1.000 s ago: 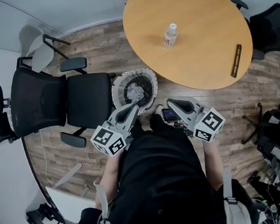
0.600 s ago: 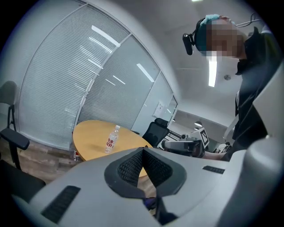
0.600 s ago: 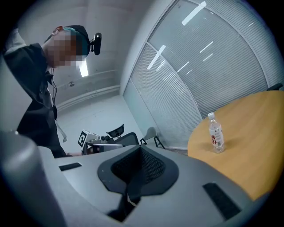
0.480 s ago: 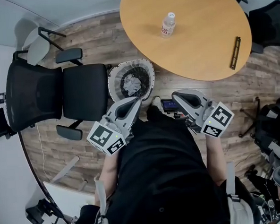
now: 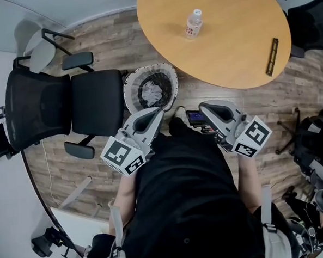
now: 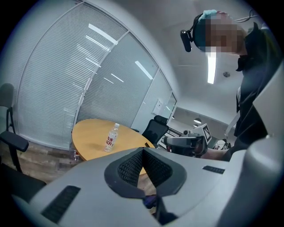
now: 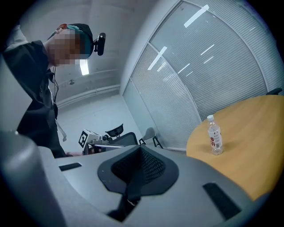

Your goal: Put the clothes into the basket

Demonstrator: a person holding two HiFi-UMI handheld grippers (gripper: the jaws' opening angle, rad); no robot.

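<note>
Head view, clothes (image 5: 151, 93) in basket (image 5: 131, 85), just beyond closed left tool (image 5: 159, 112)

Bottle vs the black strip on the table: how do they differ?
The bottle stands upright; the black strip lies flat. The bottle is clear with a white cap and a label; the black strip is dark, long and thin. The bottle sits further in from the edge; the black strip lies close to the rim. Both rest on the round wooden table, apart from each other.
</note>
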